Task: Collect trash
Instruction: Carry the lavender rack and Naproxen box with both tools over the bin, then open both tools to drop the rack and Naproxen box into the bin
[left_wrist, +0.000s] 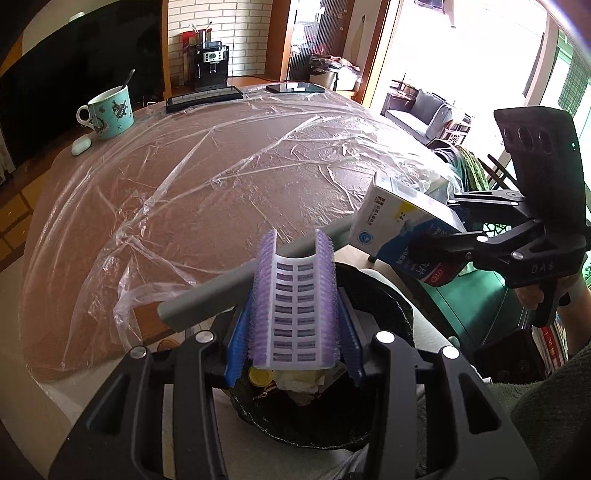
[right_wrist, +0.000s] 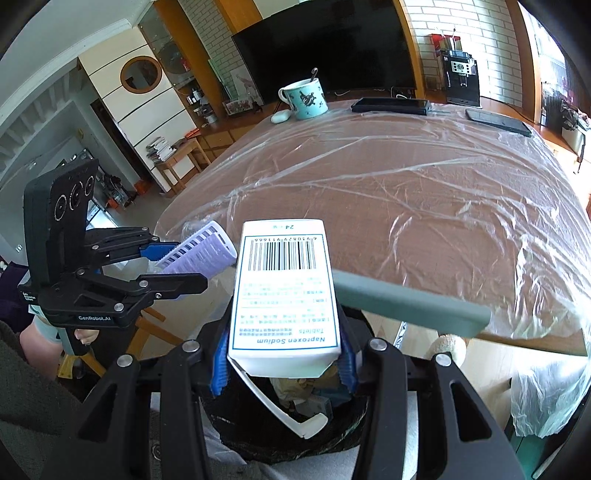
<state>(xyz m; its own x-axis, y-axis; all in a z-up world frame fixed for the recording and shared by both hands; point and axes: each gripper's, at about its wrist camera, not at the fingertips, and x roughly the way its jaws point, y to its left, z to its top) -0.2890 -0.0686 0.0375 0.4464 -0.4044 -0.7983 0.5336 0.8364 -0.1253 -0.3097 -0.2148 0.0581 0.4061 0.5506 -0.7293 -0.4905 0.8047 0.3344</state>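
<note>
We hold the left tool (left_wrist: 295, 314) clamped on a purple hair roller (left_wrist: 295, 295), right tool (right_wrist: 284, 354) clamped on a tablet box (right_wrist: 284, 288); both long axes point away, toward the tabletop (right_wrist: 406, 192), above the trash bin (left_wrist: 369, 424).

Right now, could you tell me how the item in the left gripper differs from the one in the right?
The left gripper holds a curved purple-and-white blister strip; the right gripper holds a white medicine box. The strip is thin and open; the box is a solid carton with a barcode and a loose end flap. Both hang over the black bin.
</note>
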